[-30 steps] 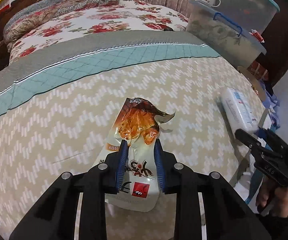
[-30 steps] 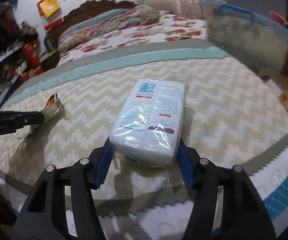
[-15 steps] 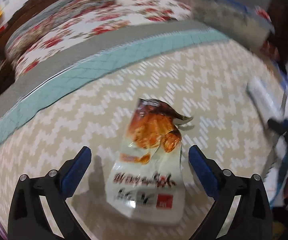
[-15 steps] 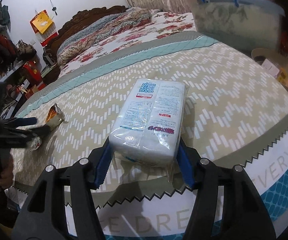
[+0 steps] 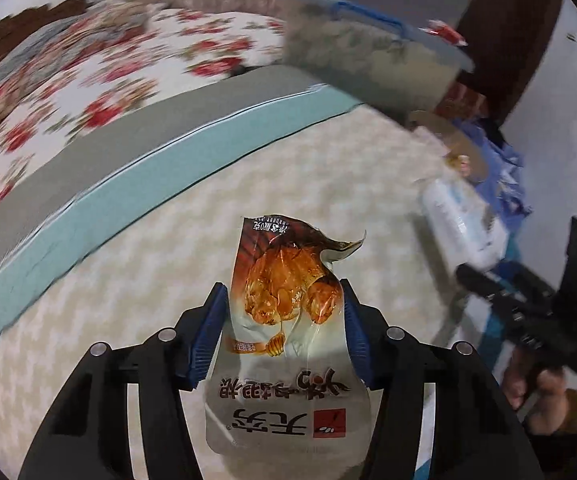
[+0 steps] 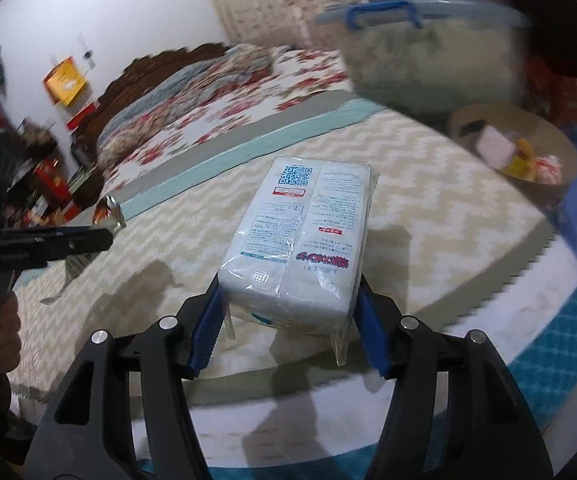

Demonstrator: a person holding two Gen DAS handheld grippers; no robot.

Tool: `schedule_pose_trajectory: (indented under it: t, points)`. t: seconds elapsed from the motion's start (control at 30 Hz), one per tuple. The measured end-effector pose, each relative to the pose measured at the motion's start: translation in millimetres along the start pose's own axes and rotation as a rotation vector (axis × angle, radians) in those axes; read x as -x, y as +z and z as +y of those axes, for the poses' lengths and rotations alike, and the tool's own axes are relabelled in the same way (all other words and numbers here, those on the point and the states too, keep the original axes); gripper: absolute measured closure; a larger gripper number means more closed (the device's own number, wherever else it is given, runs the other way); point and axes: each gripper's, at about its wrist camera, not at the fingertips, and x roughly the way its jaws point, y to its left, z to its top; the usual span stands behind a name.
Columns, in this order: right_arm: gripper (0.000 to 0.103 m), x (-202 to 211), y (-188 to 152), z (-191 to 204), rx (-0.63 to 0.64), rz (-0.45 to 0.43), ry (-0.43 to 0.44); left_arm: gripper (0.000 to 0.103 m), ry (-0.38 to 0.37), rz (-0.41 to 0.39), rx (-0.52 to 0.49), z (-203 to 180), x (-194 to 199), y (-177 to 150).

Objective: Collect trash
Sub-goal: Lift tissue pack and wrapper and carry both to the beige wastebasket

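Note:
An opened snack wrapper with an orange food picture stands between the blue pads of my left gripper. Its jaws are closing on the wrapper's two side edges, and it hangs sharp above the blurred bed. In the right wrist view the same wrapper sticks up from the left gripper. My right gripper is shut on a white tissue pack and holds it above the bed cover, with a shadow under it. From the left wrist view, that pack and the right gripper show at the right.
The bed has a beige zigzag cover and a floral quilt further back. A round basket with several wrappers inside stands at the right bed corner. Behind it is a lidded storage box with a blue handle. A hand grips the left tool.
The left jaws let go of the wrapper, spread wide, then closed on its side edges. Both grippers swung to the right, and the tissue pack rose off the bed.

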Motion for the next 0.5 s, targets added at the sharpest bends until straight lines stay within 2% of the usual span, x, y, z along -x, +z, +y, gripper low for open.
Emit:
schedule_pose_trajectory:
  t: [0.13,0.3,0.5]
  points:
    - [0.042,10,18,-57,-0.089,-0.04,-0.044,0.05,-0.065,0.015,-0.085,-60,-30,54]
    - [0.042,22,53,-140,-0.165,-0.101,-0.152,0.05,-0.144,0.003,-0.182,-150,-79,132]
    - [0.042,6,100,-217,-0.203,-0.097,-0.274,0.049,-0.236,0.008,-0.174,-228,-144,209]
